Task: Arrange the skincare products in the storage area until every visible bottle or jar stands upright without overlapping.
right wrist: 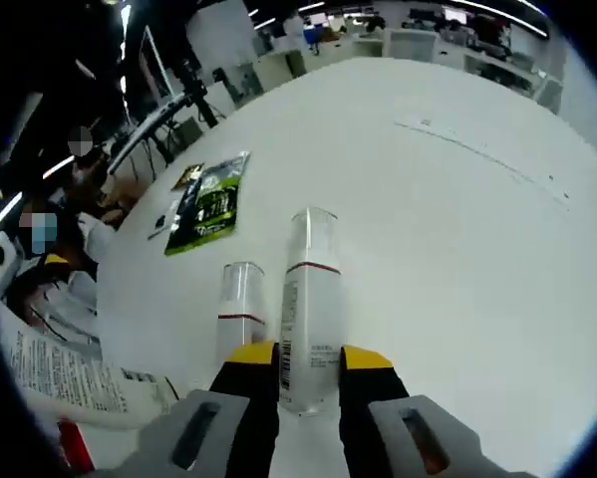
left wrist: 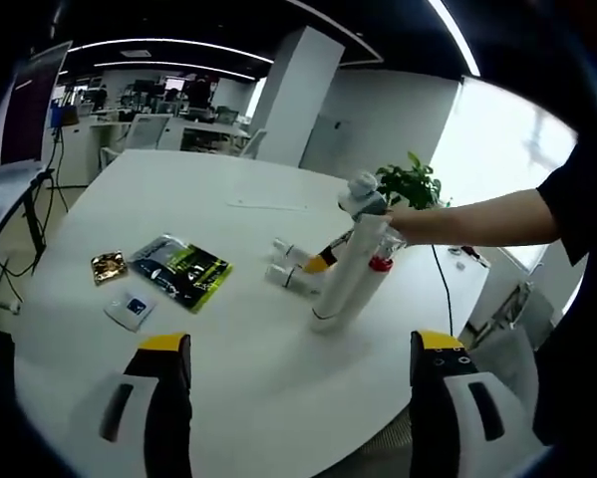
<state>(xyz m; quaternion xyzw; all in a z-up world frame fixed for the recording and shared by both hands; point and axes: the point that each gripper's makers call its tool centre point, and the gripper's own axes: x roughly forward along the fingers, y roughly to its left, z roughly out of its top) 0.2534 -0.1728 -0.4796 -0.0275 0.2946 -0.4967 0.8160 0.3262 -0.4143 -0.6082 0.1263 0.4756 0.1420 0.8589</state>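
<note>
My right hand-held gripper is clamped on a tall white bottle lying on the white worktop. A shorter bottle lies just beside it, at nine o'clock. My left hand-held gripper has its jaws wide apart (nothing between them). At one o'clock from it, a tall white tube leans. At eleven o'clock lies a green packet.
</note>
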